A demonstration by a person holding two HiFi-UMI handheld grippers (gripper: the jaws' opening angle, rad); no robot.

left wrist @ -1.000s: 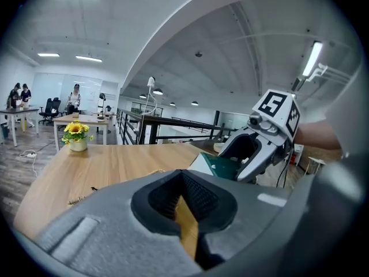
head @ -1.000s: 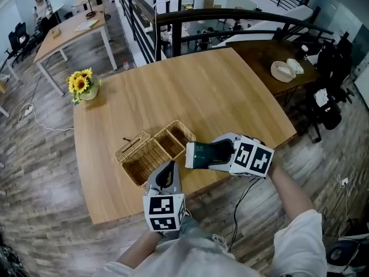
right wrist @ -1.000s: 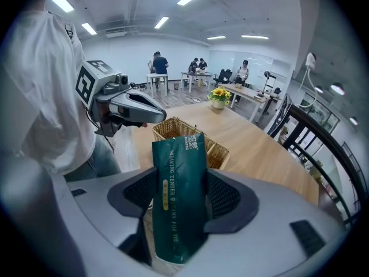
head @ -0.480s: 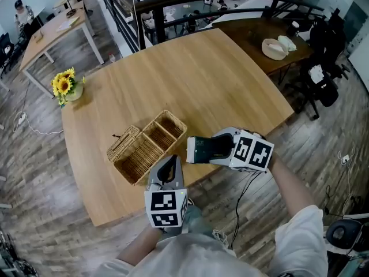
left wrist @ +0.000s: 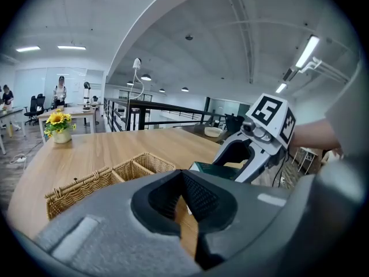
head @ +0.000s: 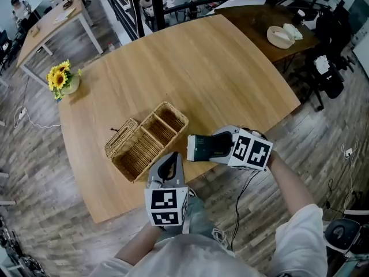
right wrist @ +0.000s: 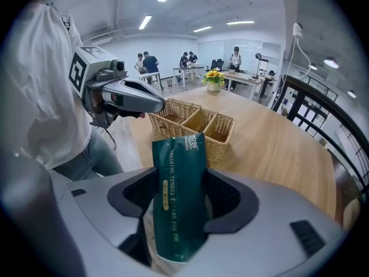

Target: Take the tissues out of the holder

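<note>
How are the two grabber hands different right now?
The right gripper grips a green tissue pack; the left gripper holds nothing. The right gripper's jaws stand apart around the pack; the left gripper's jaws are together. Both carry marker cubes and are near the wicker basket.

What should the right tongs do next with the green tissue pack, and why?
Probably lower the green tissue pack onto the bare table beside the wicker holder and release: the right tongs grip it clear of the holder, whose compartments look empty.

Basket (head: 144,144) on table (head: 219,68); tissue pack (head: 200,148) right of it; flowers (head: 57,78) far left corner.
</note>
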